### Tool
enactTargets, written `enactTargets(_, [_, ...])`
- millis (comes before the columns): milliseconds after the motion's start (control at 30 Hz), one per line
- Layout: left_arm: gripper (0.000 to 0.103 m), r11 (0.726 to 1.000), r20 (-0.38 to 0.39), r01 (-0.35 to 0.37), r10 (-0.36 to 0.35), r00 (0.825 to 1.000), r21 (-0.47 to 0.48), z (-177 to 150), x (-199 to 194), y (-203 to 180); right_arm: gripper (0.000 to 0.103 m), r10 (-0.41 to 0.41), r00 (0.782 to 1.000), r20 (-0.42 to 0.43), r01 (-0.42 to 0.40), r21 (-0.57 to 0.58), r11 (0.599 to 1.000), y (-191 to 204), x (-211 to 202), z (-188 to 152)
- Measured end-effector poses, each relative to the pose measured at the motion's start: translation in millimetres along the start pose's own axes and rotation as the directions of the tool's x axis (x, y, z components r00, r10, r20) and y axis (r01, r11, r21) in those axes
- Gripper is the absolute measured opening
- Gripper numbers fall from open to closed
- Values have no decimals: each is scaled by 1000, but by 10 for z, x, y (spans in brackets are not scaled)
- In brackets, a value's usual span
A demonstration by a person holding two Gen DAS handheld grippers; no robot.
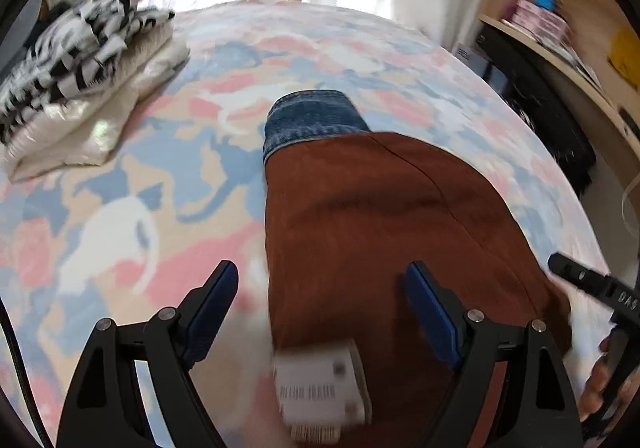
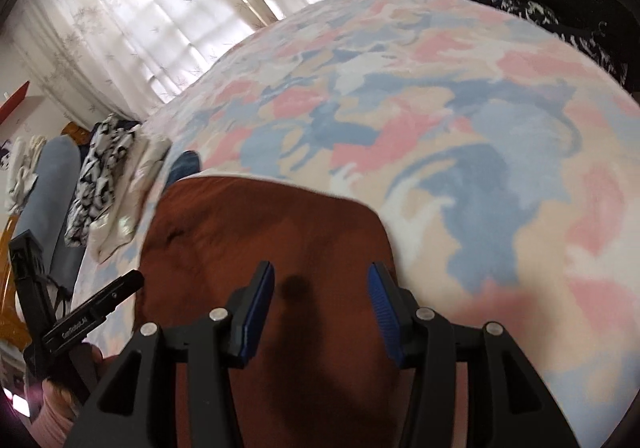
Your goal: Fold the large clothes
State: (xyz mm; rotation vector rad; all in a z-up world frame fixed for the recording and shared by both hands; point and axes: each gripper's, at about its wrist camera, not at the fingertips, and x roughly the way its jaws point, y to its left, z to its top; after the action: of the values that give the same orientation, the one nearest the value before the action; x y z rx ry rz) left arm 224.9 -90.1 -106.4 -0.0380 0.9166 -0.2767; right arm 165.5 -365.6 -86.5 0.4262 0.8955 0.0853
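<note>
A folded rust-brown garment lies on the bed over folded blue jeans, whose far end sticks out. A white barcode tag lies at the brown garment's near edge. My left gripper is open and empty above the garment's left edge. In the right wrist view the brown garment fills the lower middle and the jeans peek out beyond it. My right gripper is open and empty just above the brown cloth. Each gripper shows in the other's view, the right one and the left one.
The bed has a pastel pink, blue and cream cover. A stack of folded clothes, black-and-white on cream, sits at the far left. Wooden shelves stand to the right. Curtained windows lie beyond the bed.
</note>
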Motion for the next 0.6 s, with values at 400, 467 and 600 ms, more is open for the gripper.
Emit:
enactTargets(400, [90, 996, -27, 62, -60, 998, 65, -826, -347, -298, 49, 15, 997, -73, -26, -143, 989, 422, -175, -753])
enactTargets(467, [93, 997, -19, 64, -64, 998, 34, -851, -368, -243, 49, -6, 998, -62, -2, -119, 993, 325, -208, -790])
enactTargets(600, [93, 997, -26, 63, -62, 998, 37, -857, -432, -214, 49, -23, 998, -51, 18, -89, 996, 171, -401, -803])
